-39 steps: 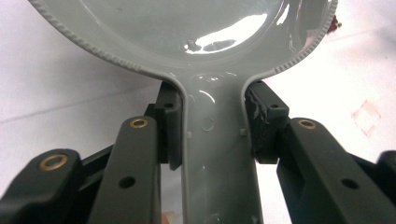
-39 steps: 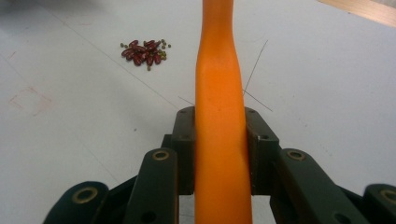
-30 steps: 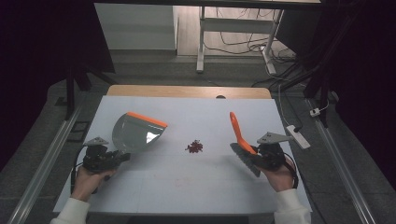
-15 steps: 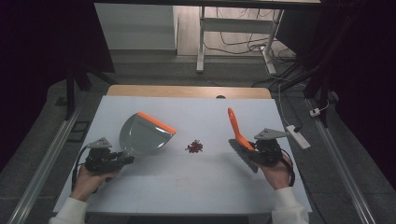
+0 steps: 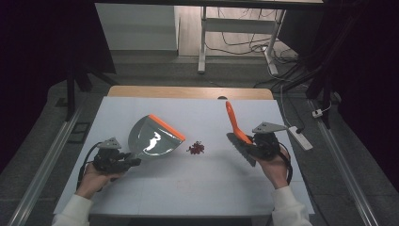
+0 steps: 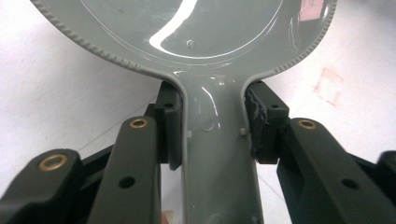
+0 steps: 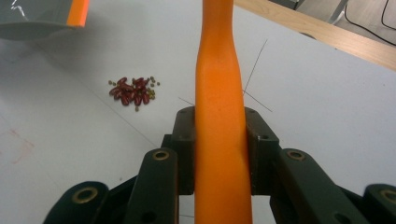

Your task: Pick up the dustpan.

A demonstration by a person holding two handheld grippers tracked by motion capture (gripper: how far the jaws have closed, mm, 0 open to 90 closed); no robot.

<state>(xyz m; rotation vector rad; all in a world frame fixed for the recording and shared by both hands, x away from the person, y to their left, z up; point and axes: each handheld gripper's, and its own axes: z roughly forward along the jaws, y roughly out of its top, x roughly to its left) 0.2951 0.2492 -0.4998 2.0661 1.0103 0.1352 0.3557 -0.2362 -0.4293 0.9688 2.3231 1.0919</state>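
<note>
On the white surface (image 5: 188, 188) my left claw (image 6: 212, 135) was clamped on the grey dustpan (image 5: 153, 137), my right claw (image 7: 219, 149) on the orange brush (image 5: 237, 134), beans (image 5: 195, 148) between them.

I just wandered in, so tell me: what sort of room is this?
Probably a lab or workshop: a white-covered table under a fixed camera, loose cables on the floor, and a dustpan and brush clamped in handheld grippers.

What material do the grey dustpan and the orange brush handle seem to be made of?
The dustpan looks like moulded plastic with a glossy finish: bright reflections run across its grey surface, and its rim is finely ribbed. Its orange front lip may be rubber; that is uncertain. The brush handle seems smooth, semi-matt orange plastic, evenly coloured with soft highlights.
</note>
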